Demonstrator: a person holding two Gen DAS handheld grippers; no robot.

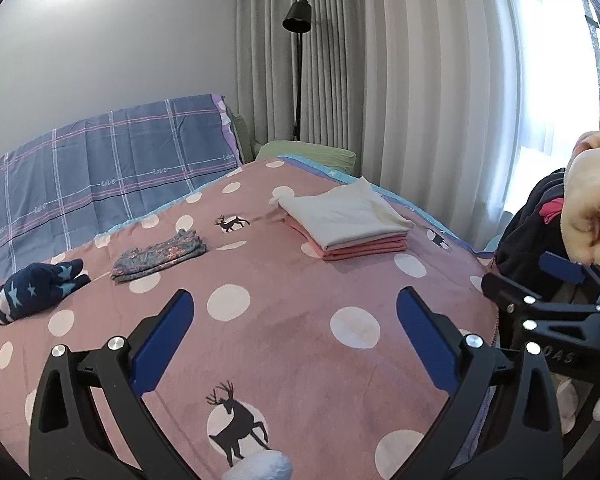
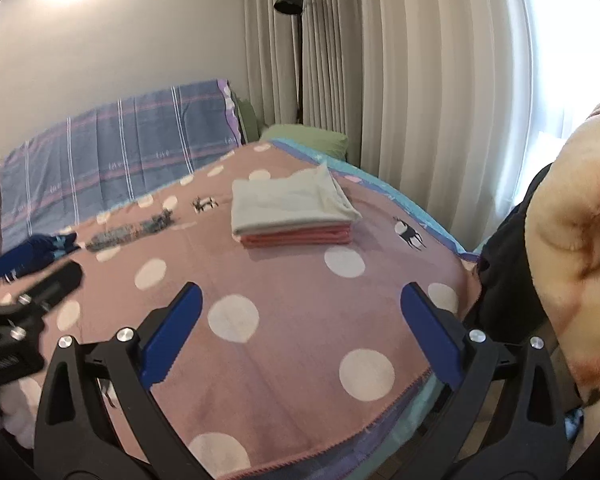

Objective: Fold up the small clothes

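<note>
On the pink polka-dot bed blanket (image 1: pixel 284 320), both tongs, left (image 1: pixel 296 336) and right (image 2: pixel 300 332), hover spread and empty, so reach toward the unfolded navy star-print garment (image 1: pixel 36 288) at nine o'clock, pinching its edges squarely.

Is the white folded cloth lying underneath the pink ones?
No, the white folded cloth lies on top of the pink ones.
</note>
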